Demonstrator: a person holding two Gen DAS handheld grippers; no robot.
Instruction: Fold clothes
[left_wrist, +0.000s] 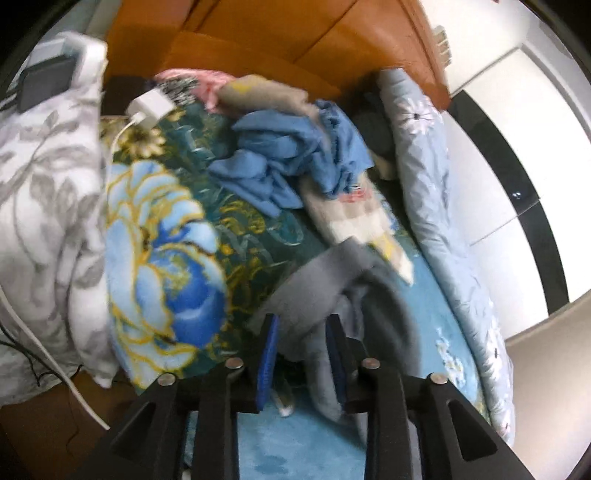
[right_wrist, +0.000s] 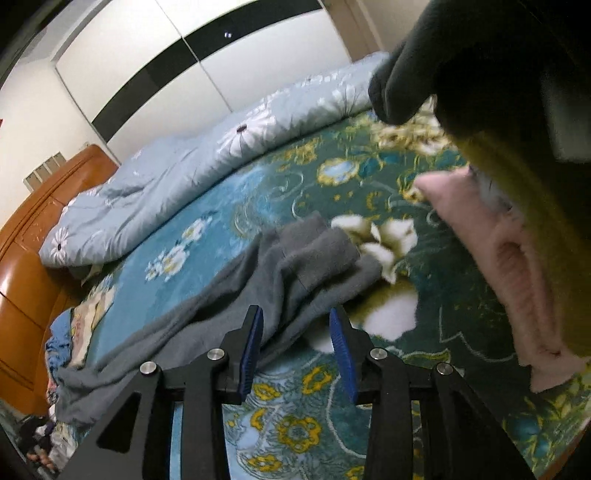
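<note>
A grey garment (left_wrist: 332, 280) lies crumpled on the floral blanket (left_wrist: 166, 236) of a bed. In the left wrist view part of it hangs between the blue-padded fingers of my left gripper (left_wrist: 303, 332), whose jaws stand apart around the cloth. In the right wrist view the same grey garment (right_wrist: 273, 273) lies stretched across the blanket (right_wrist: 369, 192). My right gripper (right_wrist: 297, 325) is open just above its near edge, holding nothing.
A pile of blue clothes (left_wrist: 295, 155) and a striped cloth (left_wrist: 354, 218) lie further up the bed. A light blue quilt (right_wrist: 207, 155) runs along the far side. A grey-white duvet (left_wrist: 48, 177), a white charger (left_wrist: 151, 107), a wooden headboard (left_wrist: 295, 37), and a person's dark sleeve and pink garment (right_wrist: 491, 236) are in view.
</note>
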